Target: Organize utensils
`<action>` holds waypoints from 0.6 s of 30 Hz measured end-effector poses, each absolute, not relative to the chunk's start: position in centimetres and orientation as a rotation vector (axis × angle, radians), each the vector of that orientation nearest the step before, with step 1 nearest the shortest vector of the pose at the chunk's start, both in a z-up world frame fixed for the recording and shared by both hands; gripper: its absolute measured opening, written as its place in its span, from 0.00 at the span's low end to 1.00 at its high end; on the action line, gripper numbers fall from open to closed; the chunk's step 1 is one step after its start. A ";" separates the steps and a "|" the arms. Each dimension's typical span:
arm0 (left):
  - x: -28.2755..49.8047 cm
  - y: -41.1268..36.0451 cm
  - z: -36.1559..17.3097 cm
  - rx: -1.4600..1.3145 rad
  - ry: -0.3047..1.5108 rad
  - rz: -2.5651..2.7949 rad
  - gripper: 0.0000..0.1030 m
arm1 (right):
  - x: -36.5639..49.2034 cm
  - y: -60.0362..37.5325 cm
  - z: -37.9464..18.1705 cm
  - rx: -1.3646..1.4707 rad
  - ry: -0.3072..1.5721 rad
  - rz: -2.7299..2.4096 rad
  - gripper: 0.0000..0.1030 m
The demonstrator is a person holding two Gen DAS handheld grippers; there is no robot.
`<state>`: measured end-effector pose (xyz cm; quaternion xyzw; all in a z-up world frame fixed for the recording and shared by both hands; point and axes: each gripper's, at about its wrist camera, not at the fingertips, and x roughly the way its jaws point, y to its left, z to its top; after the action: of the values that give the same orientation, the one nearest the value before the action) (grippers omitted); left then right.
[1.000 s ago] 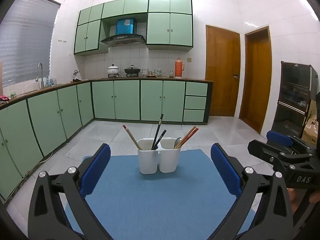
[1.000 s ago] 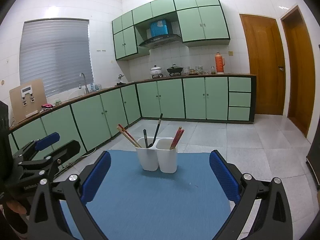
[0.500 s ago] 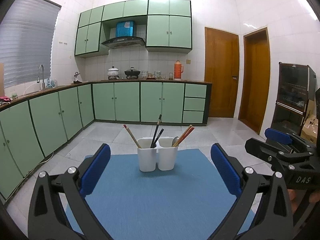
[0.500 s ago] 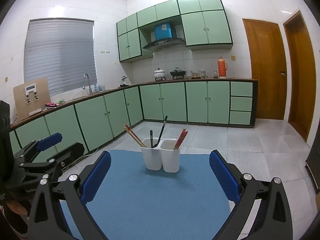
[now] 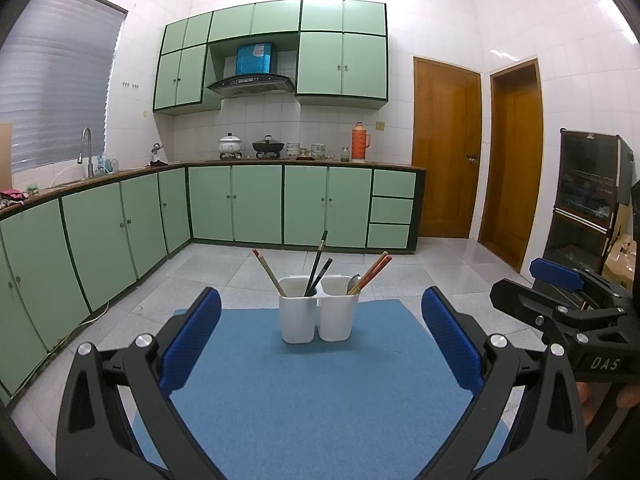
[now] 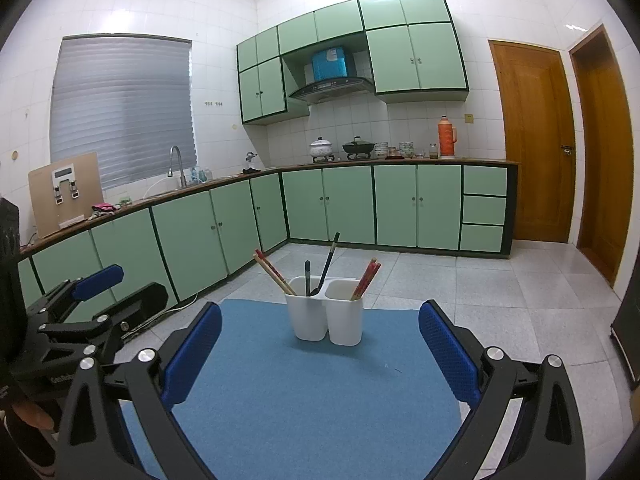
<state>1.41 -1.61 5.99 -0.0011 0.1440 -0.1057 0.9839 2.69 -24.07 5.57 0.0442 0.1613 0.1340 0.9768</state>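
Note:
A white two-compartment utensil holder (image 5: 318, 309) stands at the far end of a blue mat (image 5: 320, 392); it also shows in the right wrist view (image 6: 329, 311). Its left cup holds wooden chopsticks (image 5: 269, 272) and black utensils (image 5: 318, 262). Its right cup holds red-tipped chopsticks (image 5: 371, 271) and a metal spoon (image 5: 353, 281). My left gripper (image 5: 320, 344) is open and empty, well short of the holder. My right gripper (image 6: 320, 348) is open and empty, also short of it. Each gripper shows at the side of the other's view, the right one (image 5: 568, 304) and the left one (image 6: 80, 316).
The mat (image 6: 316, 396) lies on a small table over a tiled floor (image 5: 440, 264). Green cabinets (image 5: 256, 204) line the back and left walls. Two wooden doors (image 5: 476, 160) stand at the right, beside a dark cabinet (image 5: 592, 200).
Both grippers have drawn back and risen a little, so the holder sits slightly farther off and lower on the mat. Both stay open and empty.

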 end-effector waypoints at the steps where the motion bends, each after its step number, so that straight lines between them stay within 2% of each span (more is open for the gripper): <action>1: 1.4 -1.6 6.0 -0.003 0.290 -0.212 0.94 | 2.6 -24.0 5.5 0.089 0.326 0.270 0.94; 18: 1.3 -1.2 6.2 -0.008 0.291 -0.208 0.95 | 2.6 -23.8 5.5 0.088 0.325 0.271 0.94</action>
<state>1.32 -1.20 6.16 -0.0039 0.1448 -0.1036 0.9840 2.63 -23.80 5.46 0.0435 0.1611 0.1346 0.9767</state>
